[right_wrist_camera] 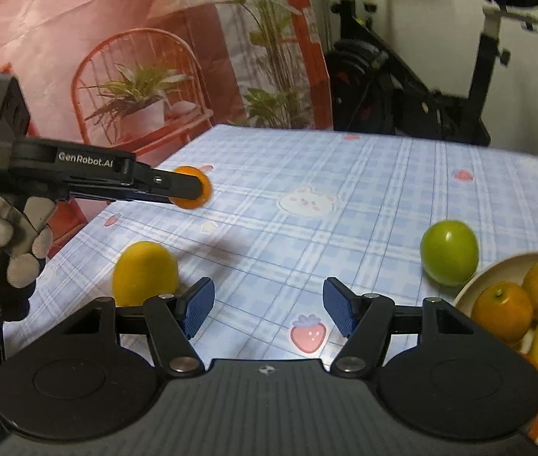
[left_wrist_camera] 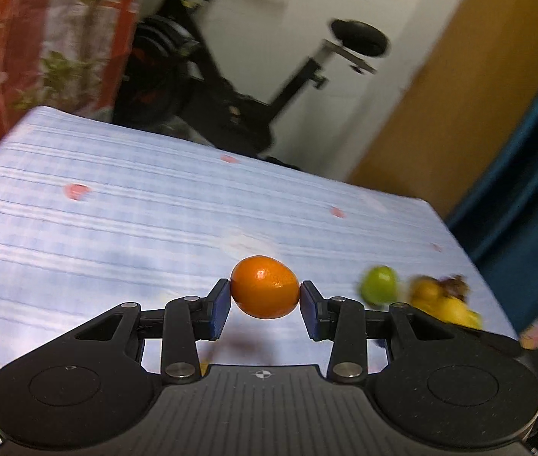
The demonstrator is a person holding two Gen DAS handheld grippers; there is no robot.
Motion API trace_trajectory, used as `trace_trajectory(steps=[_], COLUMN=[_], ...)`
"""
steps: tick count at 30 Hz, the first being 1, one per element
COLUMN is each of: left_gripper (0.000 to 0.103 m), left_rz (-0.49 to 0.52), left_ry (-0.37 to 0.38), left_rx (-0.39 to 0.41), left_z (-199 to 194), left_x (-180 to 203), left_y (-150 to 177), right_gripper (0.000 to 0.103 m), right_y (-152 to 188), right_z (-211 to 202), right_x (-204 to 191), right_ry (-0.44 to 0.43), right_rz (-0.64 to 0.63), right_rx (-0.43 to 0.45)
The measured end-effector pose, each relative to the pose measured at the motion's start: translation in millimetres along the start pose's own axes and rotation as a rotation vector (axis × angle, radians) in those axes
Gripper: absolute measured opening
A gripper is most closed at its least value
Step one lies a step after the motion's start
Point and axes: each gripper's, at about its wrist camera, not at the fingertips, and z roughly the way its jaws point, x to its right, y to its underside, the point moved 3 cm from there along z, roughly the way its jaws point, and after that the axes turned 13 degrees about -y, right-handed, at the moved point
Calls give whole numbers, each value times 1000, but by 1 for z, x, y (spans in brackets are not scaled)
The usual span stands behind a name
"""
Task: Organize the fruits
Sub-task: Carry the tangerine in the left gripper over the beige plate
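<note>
Black gripper [right_wrist_camera: 269,306], blue ribbed pads [right_wrist_camera: 197,306], grey-black glove [right_wrist_camera: 10,243].

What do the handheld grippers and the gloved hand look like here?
Both grippers, left gripper and right gripper, are matte black, with two round discs flanking a ribbed centre plate, silver pivot bolts and ribbed blue pads on the jaws. The left one's side reads "GenRobot.AI" in white. The hand wears a grey and black glove.

A table [right_wrist_camera: 383,174] is wearing a blue checked cloth printed with strawberries and a bunny. Directly on it, 1 green fruit [right_wrist_camera: 449,252] is sitting just beside a pale bowl [right_wrist_camera: 497,266] holding oranges, and 1 yellow fruit [right_wrist_camera: 145,271] is lying near the left edge.
</note>
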Motion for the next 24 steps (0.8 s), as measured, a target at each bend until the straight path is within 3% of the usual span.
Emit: trace_trajectory(steps=[10, 19, 24], left_gripper=[42, 42, 42], left_rz=[112, 152, 173], left_ry=[124, 182, 209], left_rx=[-91, -138, -141], left_z=[-2, 8, 9], left_x=[84, 140, 171], left_y=[34, 57, 62], right_gripper=[66, 43, 41], right_y=[15, 33, 43], right_z=[-38, -77, -107], right_x=[-18, 0, 15], right_ry=[33, 93, 123], right_rz=[-169, -164, -128], right_rx=[56, 56, 75])
